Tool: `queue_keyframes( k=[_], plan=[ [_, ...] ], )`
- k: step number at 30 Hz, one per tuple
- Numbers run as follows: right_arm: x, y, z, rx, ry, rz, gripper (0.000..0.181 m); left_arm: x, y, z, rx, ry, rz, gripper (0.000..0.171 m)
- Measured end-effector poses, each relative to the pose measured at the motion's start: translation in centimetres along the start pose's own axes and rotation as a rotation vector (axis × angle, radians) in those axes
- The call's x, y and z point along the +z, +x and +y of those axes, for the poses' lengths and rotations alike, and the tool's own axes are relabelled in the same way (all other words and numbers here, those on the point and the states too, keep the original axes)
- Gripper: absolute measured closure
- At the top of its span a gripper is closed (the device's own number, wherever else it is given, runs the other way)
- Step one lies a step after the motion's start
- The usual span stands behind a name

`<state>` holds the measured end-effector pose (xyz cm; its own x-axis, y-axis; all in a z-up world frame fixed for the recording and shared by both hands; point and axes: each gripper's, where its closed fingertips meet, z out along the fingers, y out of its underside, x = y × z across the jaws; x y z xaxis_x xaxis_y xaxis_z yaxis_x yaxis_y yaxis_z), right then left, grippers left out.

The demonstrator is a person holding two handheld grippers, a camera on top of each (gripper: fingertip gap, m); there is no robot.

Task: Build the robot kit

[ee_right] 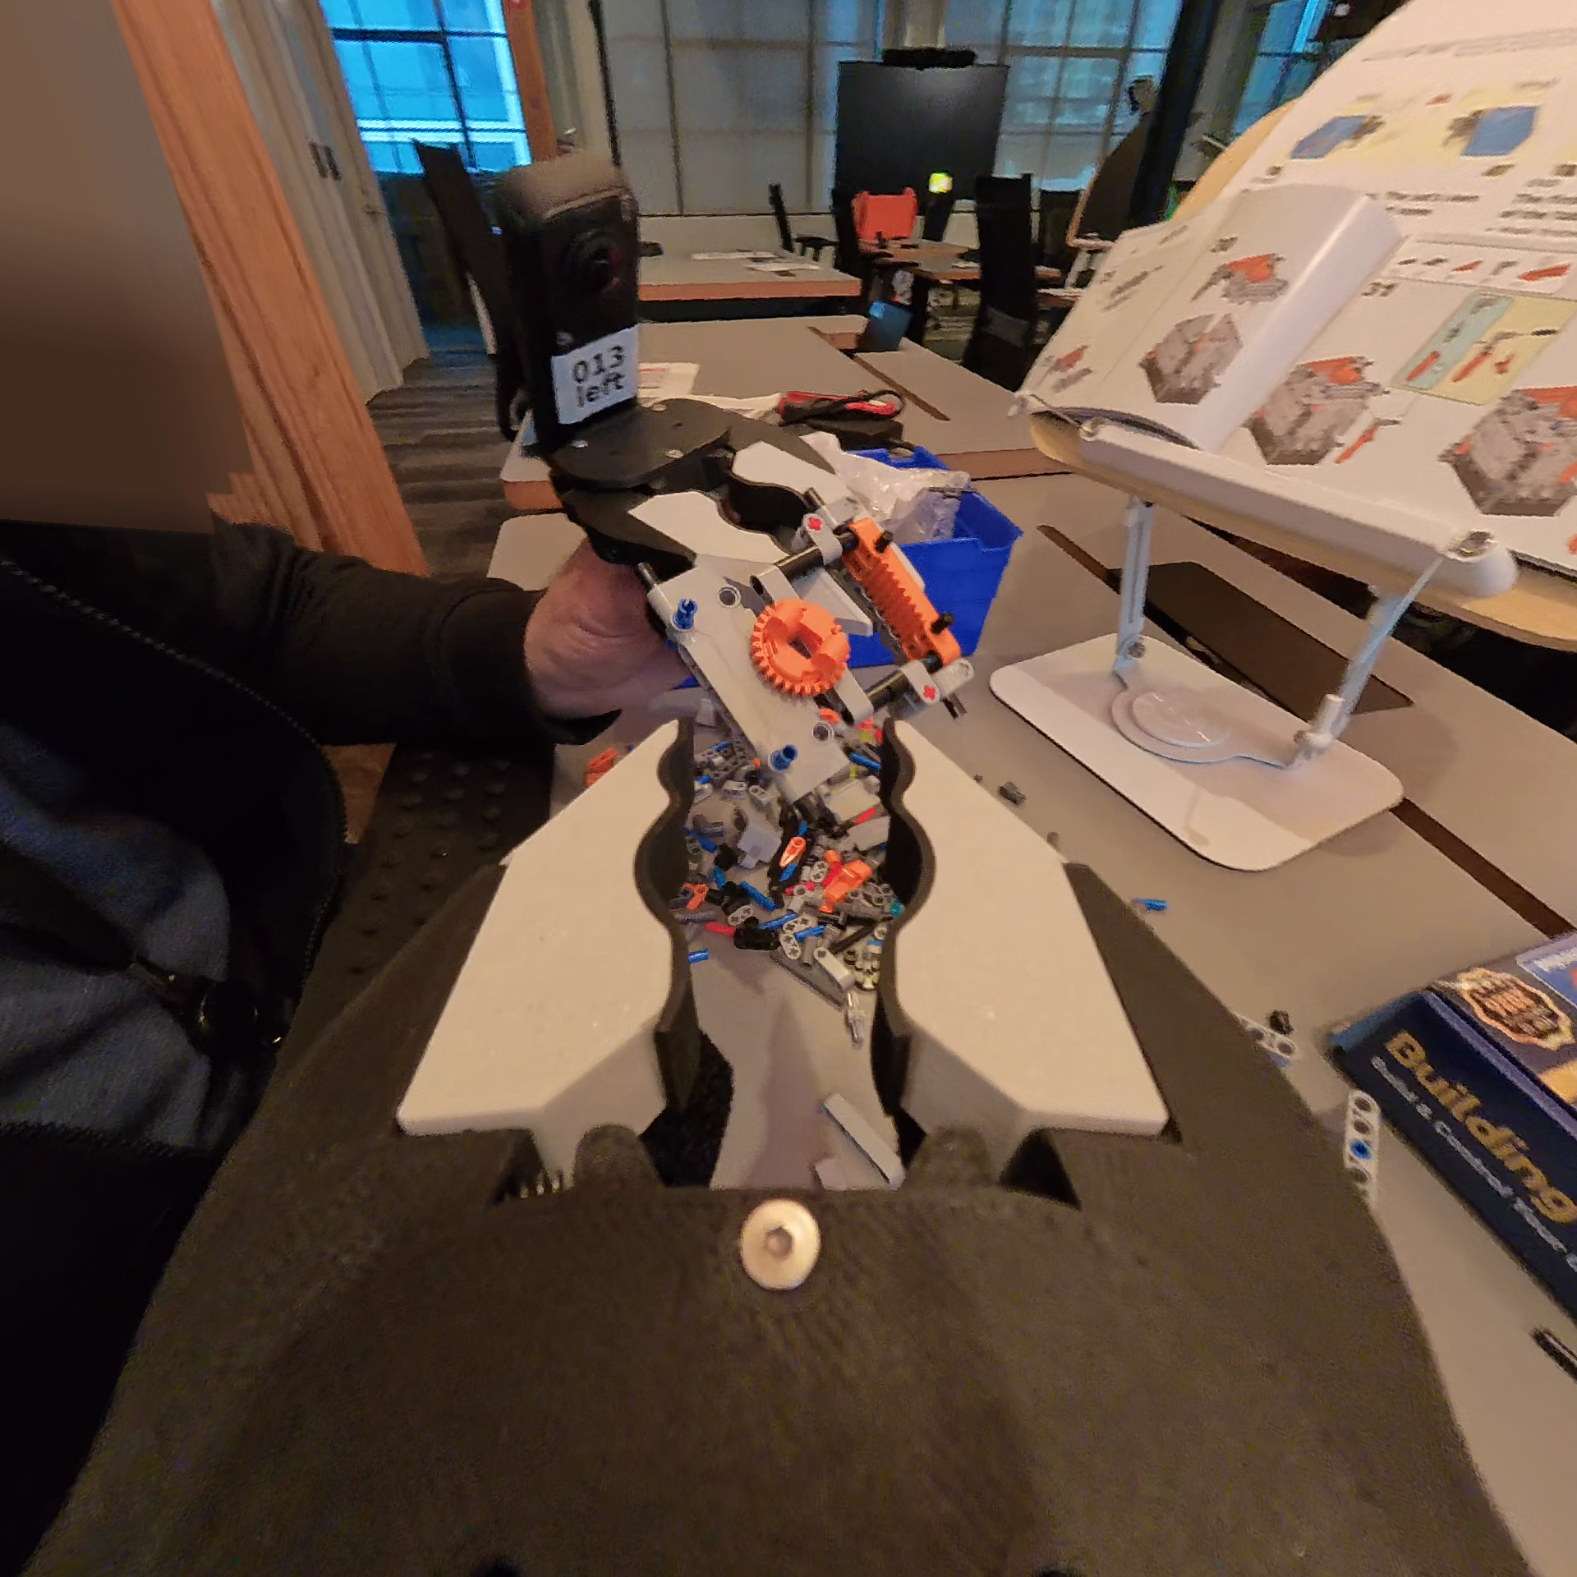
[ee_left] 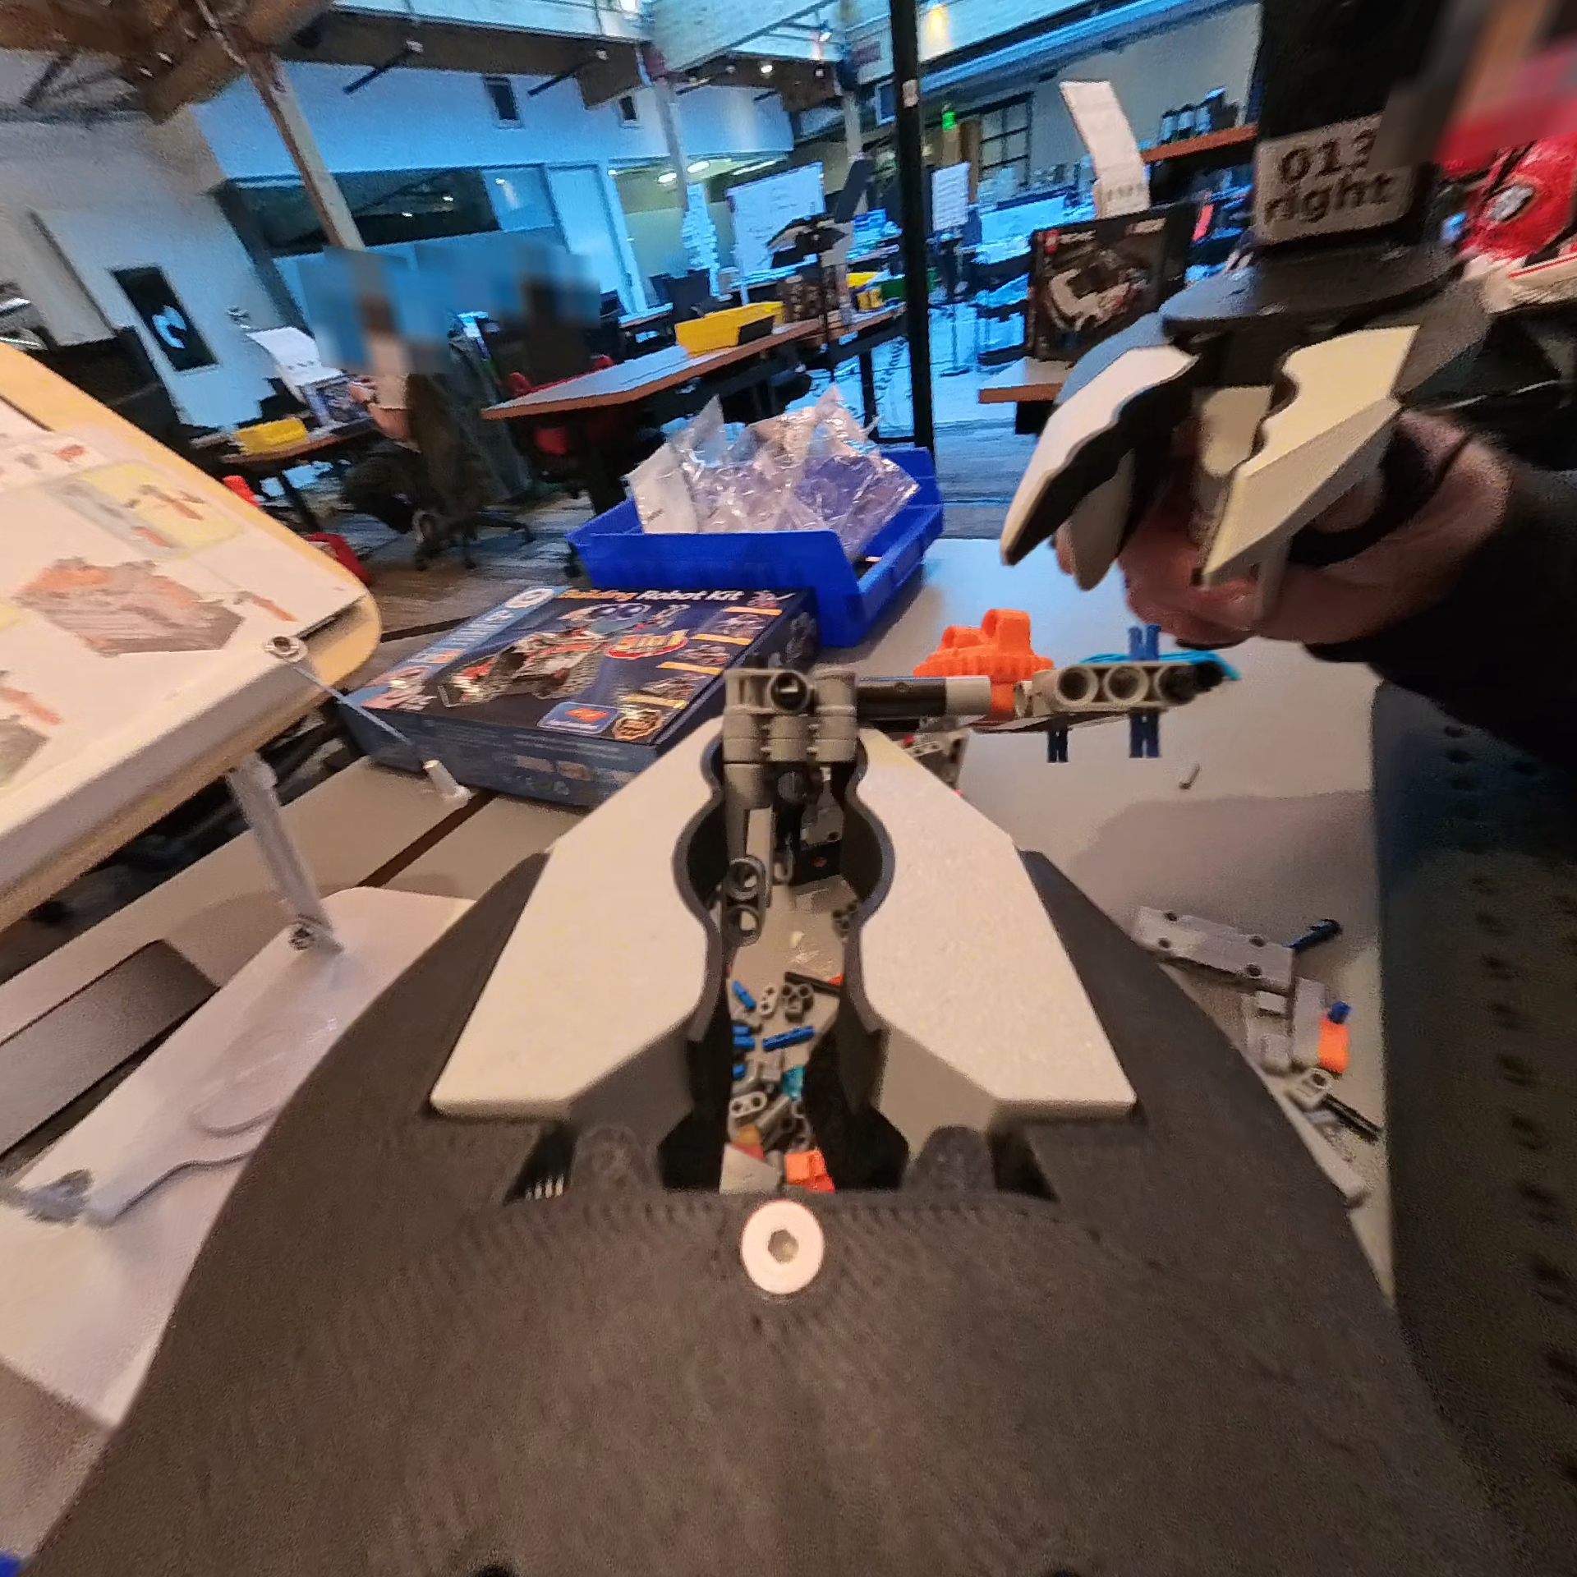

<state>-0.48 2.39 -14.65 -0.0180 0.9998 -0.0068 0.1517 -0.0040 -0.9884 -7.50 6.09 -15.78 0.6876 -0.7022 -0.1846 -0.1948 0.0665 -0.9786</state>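
The left gripper (ee_left: 789, 751) is clamped on a grey and orange brick assembly (ee_left: 939, 695), its fingers (ee_left: 631, 922) pinching the grey beam end, so the assembly is lifted clear of the tabletop (ee_left: 1067, 819) and juts toward 3 o'clock in the left wrist view. In the right wrist view the same assembly (ee_right: 811, 648) sits at 12 o'clock from the right gripper (ee_right: 785, 742), showing an orange gear (ee_right: 798, 642) and an orange rack (ee_right: 896, 589).

The right gripper stands open with a wide gap between its fingers (ee_right: 555, 964), holding nothing; its tips are just beside the lower edge of the assembly, and contact cannot be told. Below it, seen through the gap, a pile of loose parts (ee_right: 794, 896) lies on the tabletop.

At 1 to 2 o'clock in that view, an instruction booklet (ee_right: 1365, 324) rests on a white stand (ee_right: 1195, 751). A blue bin (ee_right: 981, 546) lies behind the assembly, and a kit box (ee_right: 1493, 1101) sits at 4 o'clock. A hand (ee_right: 597, 640) holds the left gripper.
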Motion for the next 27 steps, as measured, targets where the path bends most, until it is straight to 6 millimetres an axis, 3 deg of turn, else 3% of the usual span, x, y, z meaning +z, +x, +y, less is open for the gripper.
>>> queue_keyframes(
  k=[8, 14, 19, 22, 27],
  plan=[
    [1.8, -0.3, 0.4, 0.226, -0.023, 0.071, 0.11, -0.1, -0.4, 0.0, 0.252, -0.085, -0.151, 0.154],
    [4.2, 0.6, 1.3, 0.469, 0.026, 0.011, 0.09, 0.2, 1.4, -0.7, 0.528, -0.13, -0.22, 0.154],
    [6.0, -0.4, 2.6, 0.492, -0.048, -0.064, 0.108, 0.4, 2.5, -0.8, 0.656, -0.157, -0.255, 0.153],
    [6.0, -0.3, 2.6, 0.47, -0.052, -0.057, 0.12, 0.2, 2.4, -0.9, 0.655, -0.151, -0.257, 0.154],
    [5.9, -0.2, 2.5, 0.457, -0.049, -0.055, 0.12, 0.2, 2.3, -1.0, 0.655, -0.146, -0.264, 0.153]
  ],
)
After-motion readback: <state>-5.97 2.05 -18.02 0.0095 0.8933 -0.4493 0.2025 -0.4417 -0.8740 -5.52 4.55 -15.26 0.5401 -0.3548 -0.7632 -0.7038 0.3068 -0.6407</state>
